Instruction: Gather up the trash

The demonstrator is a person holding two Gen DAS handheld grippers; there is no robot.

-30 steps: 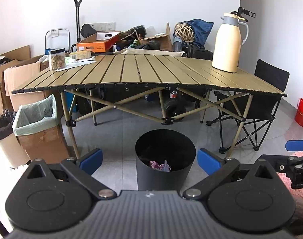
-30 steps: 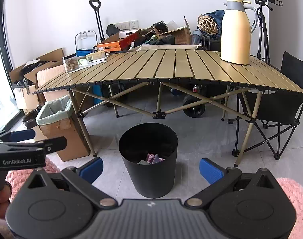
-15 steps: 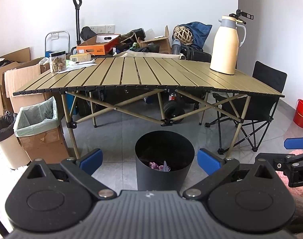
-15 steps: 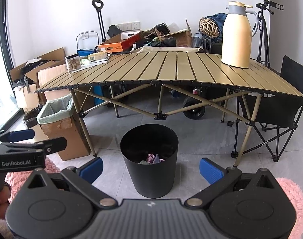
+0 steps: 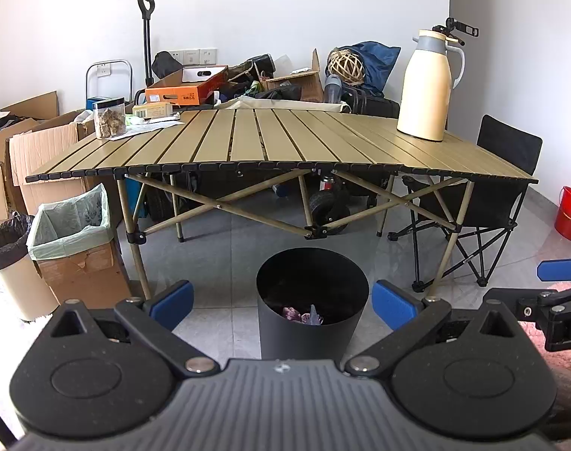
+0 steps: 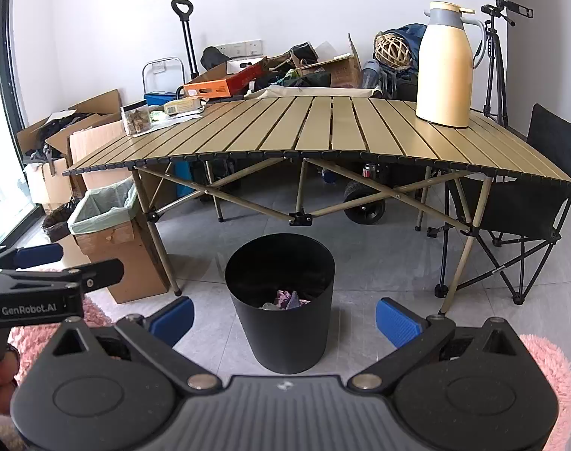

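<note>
We held the left hand-held gripper [image 5: 282, 303] and the right hand-held gripper [image 6: 284, 315] with fingers spread wide and empty, both aimed at the black bin [image 6: 280, 300] on the floor before the counter [image 6: 323, 131]. Crumpled trash [image 6: 285, 298] lay at the bin's bottom.

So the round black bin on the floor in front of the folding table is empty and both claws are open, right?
Not quite: the round black bin holds crumpled trash, as the right wrist view shows. It does stand before the slatted folding table, and the left claw and right claw are both open.
</note>
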